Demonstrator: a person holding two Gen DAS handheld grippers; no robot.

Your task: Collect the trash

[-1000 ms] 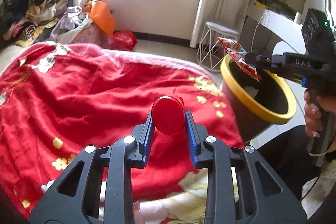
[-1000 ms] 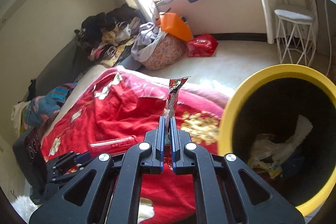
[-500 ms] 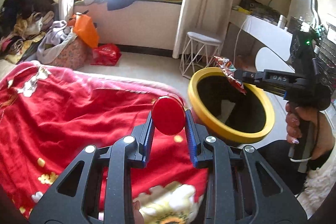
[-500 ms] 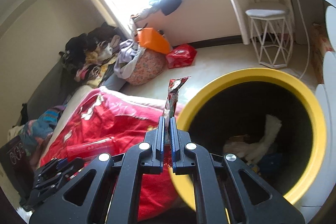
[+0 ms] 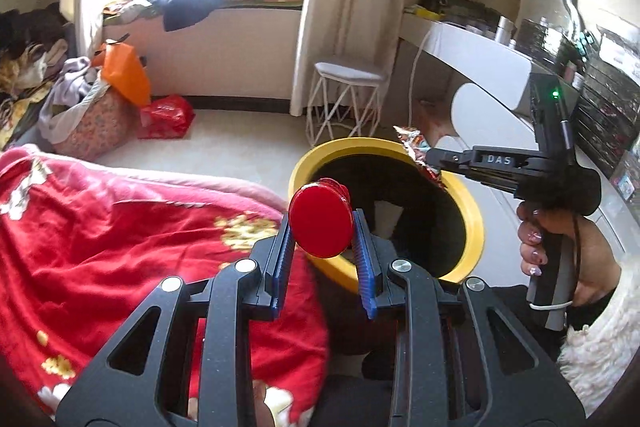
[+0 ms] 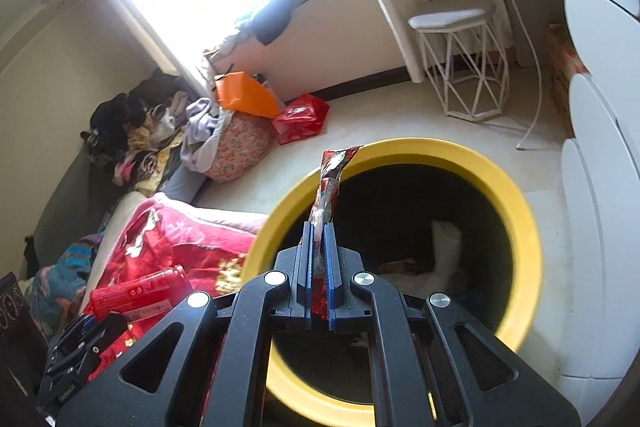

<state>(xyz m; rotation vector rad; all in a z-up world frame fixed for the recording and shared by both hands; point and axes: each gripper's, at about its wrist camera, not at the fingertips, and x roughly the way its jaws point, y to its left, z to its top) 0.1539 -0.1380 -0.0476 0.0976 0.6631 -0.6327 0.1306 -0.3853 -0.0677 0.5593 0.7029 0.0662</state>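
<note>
My left gripper [image 5: 322, 223] is shut on a red plastic bottle [image 5: 321, 222], seen end-on, held at the near rim of the yellow-rimmed black trash bin [image 5: 474, 211]. The bottle also shows in the right wrist view [image 6: 138, 297]. My right gripper [image 6: 319, 227] is shut on a red snack wrapper [image 6: 330, 183] and holds it upright over the bin's opening [image 6: 516, 203]. The right gripper [image 5: 430, 159] with the wrapper [image 5: 416, 151] shows over the bin's far rim. White paper trash [image 6: 444, 247] lies inside the bin.
A red floral blanket [image 5: 100, 227] covers the bed left of the bin. A white wire stool [image 5: 346, 99] stands behind the bin. A white desk [image 5: 480, 55] is at right. A clothes pile with an orange bag [image 5: 124, 75] and a red bag [image 5: 166, 115] sits by the window.
Both grippers moved right from over the blanket to the bin. The bottle now reaches the bin's near rim, and the wrapper hangs over the bin's opening.
</note>
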